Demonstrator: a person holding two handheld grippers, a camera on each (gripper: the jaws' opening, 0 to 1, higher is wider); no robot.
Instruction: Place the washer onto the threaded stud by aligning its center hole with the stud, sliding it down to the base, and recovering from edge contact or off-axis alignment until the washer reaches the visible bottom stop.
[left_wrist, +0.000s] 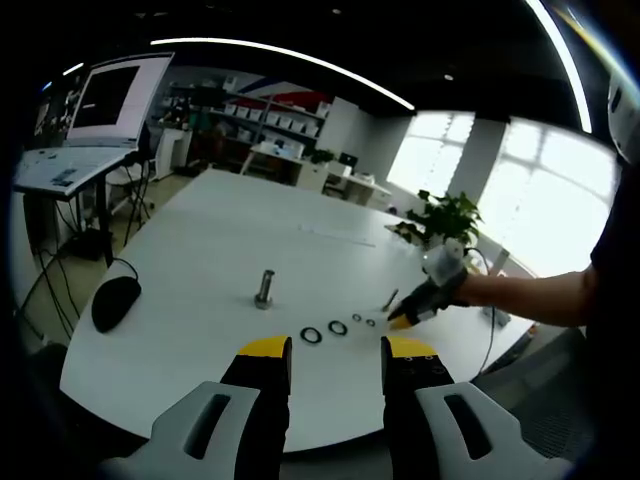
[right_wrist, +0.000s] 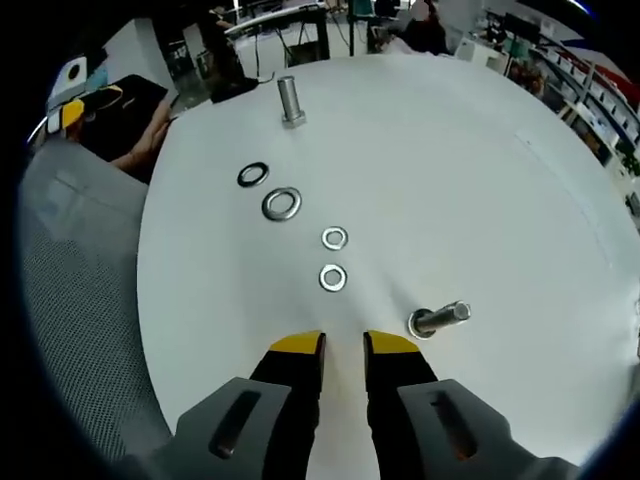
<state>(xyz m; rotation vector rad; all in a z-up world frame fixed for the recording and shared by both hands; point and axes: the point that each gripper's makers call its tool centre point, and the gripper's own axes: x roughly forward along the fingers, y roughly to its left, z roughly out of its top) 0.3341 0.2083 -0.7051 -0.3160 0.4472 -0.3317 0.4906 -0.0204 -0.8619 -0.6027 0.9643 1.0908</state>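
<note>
Washers (right_wrist: 333, 277) lie in a row before my right gripper (right_wrist: 343, 345), its jaws slightly apart and empty, so I can pick one for the upright stud (right_wrist: 290, 100).

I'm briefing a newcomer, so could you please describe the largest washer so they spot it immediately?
On the white table, four washers run in a line from the upright bolt. The largest washer is second from that bolt, shiny silver, beside the dark washer.

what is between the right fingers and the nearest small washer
Nothing visible: bare white table lies between the right gripper and the nearest small washer. The lying bolt sits off to one side.
</note>
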